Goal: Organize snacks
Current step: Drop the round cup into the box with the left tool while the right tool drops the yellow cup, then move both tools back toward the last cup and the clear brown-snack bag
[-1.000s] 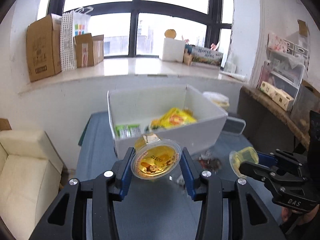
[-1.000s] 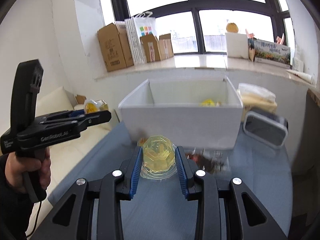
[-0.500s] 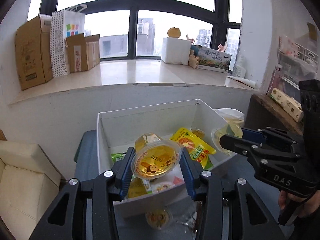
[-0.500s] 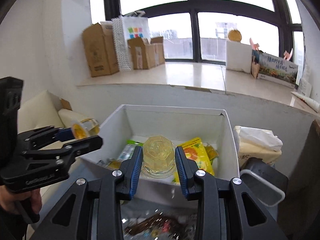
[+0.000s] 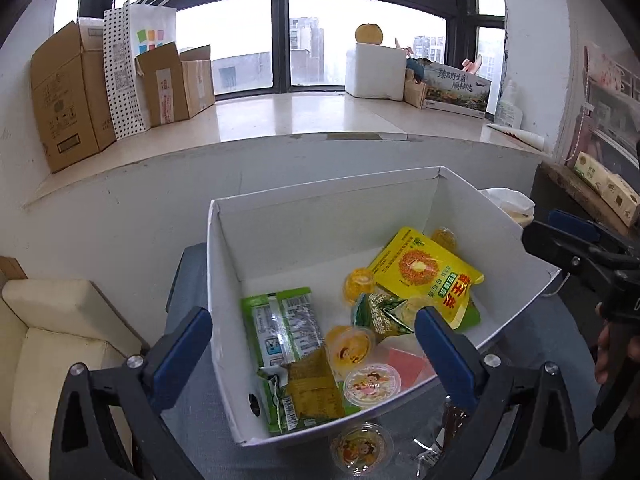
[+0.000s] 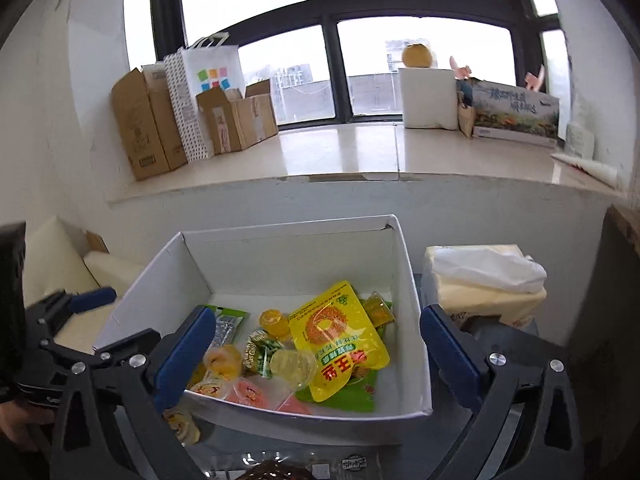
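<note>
A white box [image 5: 224, 280] [image 6: 416, 320] on the grey table holds snacks: a yellow pouch [image 5: 428, 272] [image 6: 338, 336], a green packet [image 5: 280, 324], and several jelly cups, among them an orange cup [image 5: 350, 350] and a clear yellowish cup [image 6: 292, 366]. My left gripper [image 5: 312, 344] is open and empty above the box's near left corner. My right gripper [image 6: 312, 352] is open and empty over the box's near edge. Each gripper shows in the other's view, the right one [image 5: 576, 252] and the left one [image 6: 80, 320].
A jelly cup [image 5: 362, 446] lies on the table in front of the box, also at the box's near left corner in the right wrist view [image 6: 182, 424]. A dark wrapper [image 6: 276, 470] lies nearer. A bagged bundle [image 6: 484, 284] sits right of the box. A cream sofa [image 5: 48, 344] stands left.
Both grippers were shut on jelly cups and moved over the box. Now both are open and the cups lie inside the box.
</note>
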`<action>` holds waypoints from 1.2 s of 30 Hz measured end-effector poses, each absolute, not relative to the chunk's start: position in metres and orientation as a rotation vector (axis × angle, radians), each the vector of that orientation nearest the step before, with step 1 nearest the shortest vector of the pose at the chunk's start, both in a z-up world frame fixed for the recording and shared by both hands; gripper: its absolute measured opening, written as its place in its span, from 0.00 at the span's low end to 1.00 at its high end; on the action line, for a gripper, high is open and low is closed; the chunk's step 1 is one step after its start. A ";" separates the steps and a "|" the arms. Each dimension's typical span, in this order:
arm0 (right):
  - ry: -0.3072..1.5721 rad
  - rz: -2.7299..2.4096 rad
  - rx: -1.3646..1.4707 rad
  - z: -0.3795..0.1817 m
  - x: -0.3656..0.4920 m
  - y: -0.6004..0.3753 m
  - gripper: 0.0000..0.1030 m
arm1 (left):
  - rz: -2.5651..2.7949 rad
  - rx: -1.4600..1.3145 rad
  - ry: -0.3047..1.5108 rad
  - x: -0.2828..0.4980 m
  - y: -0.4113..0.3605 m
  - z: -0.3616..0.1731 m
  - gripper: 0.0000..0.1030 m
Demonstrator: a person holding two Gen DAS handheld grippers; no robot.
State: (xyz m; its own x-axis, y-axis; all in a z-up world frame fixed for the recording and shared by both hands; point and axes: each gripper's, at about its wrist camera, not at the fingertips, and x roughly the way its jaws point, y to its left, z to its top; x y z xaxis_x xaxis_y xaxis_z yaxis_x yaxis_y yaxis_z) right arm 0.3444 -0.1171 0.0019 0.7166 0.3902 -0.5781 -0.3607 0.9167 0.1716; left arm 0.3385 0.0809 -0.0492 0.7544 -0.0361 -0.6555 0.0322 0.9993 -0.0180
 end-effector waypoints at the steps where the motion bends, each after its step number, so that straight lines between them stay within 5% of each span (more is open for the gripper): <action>1: 0.650 0.418 0.054 0.003 0.341 -0.118 1.00 | -0.036 -0.011 0.715 0.337 0.081 -0.048 1.00; 17: 0.630 0.467 0.107 0.009 0.250 -0.140 1.00 | -0.092 -0.015 0.659 0.238 0.070 -0.026 1.00; 36: 0.820 0.574 -0.023 -0.081 0.194 -0.085 1.00 | -0.107 -0.117 0.714 0.129 0.077 -0.076 1.00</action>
